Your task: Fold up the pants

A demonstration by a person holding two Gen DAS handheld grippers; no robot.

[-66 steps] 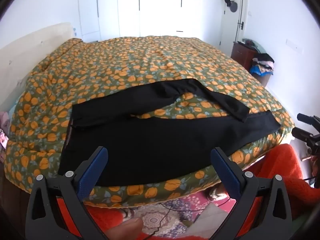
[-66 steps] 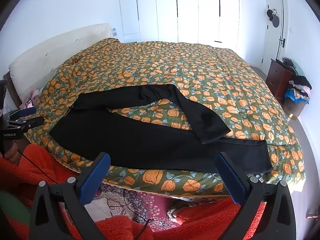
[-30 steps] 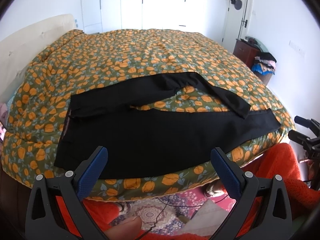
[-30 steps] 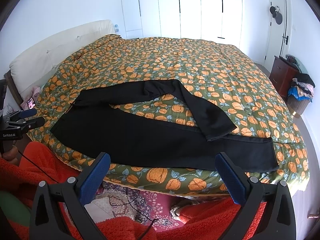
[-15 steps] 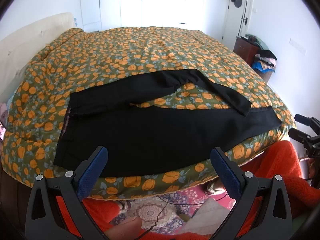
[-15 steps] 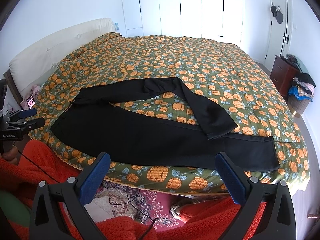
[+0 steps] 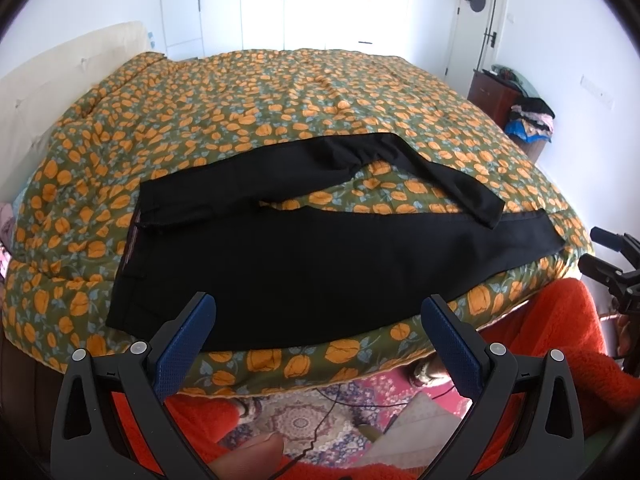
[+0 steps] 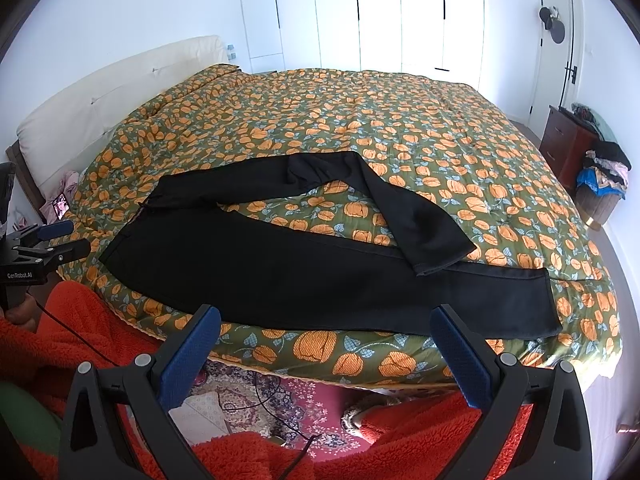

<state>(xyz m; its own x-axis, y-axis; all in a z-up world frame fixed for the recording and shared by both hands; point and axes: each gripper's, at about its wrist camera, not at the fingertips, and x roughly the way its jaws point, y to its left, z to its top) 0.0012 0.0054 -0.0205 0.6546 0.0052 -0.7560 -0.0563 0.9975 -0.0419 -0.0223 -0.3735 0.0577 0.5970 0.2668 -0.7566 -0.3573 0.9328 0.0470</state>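
Pants (image 7: 304, 256), black and spread flat, fill the middle of the left wrist view, lying on the orange-flowered quilt (image 7: 280, 92) near the bed's lower edge. We see the waistband at centre left, with a striped lining showing along its edge. One leg runs straight toward the right of the frame; the other bends in an arc above it, and its cuff lies across the straight leg at right. The left gripper (image 7: 318, 336) sits at the bottom of the frame, jaws spread wide, holding nothing, short of the cloth. The other gripper shows at the right edge.

In the right wrist view the pants (image 8: 320, 276) cross the centre of the frame, waistband at left, straight-leg cuff at lower right by the quilt's (image 8: 360, 120) edge. The bent leg's cuff (image 8: 440, 256) rests on the straight leg right of centre. The right gripper (image 8: 326, 354) is at the bottom, jaws wide apart and empty.

We judge the fabric light, soft and limp, with no stiffness to hold a shape, so it should drape and sag once lifted. Hems and waistband look like the firmest places to pinch. We would take the bent leg at its cuff and the waistband at its corner.
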